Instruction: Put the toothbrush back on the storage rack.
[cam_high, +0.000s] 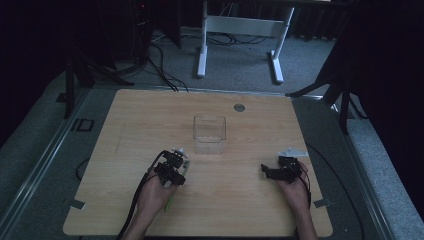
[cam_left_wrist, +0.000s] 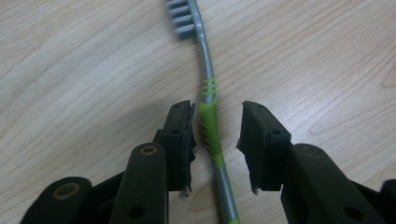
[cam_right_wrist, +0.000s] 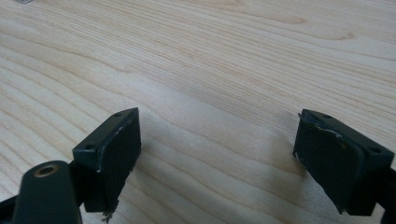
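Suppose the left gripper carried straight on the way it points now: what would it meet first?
The left gripper already straddles the green and grey toothbrush, with gaps beside both jaws. Pushed further, it would probably meet the wooden table right under the handle; the depth is hard to judge.

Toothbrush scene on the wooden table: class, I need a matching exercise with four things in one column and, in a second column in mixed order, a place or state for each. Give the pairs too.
Things
1. toothbrush
2. clear container
3. left gripper
4. right gripper

Places or states
A. jaws wide apart over bare wood
B. jaws either side of the green grip, pads not yet pressing
C. empty, standing near the middle of the table
D. lying flat, bristle head pointing away from the jaws

Pairs: 1-D, 2-C, 3-B, 4-A
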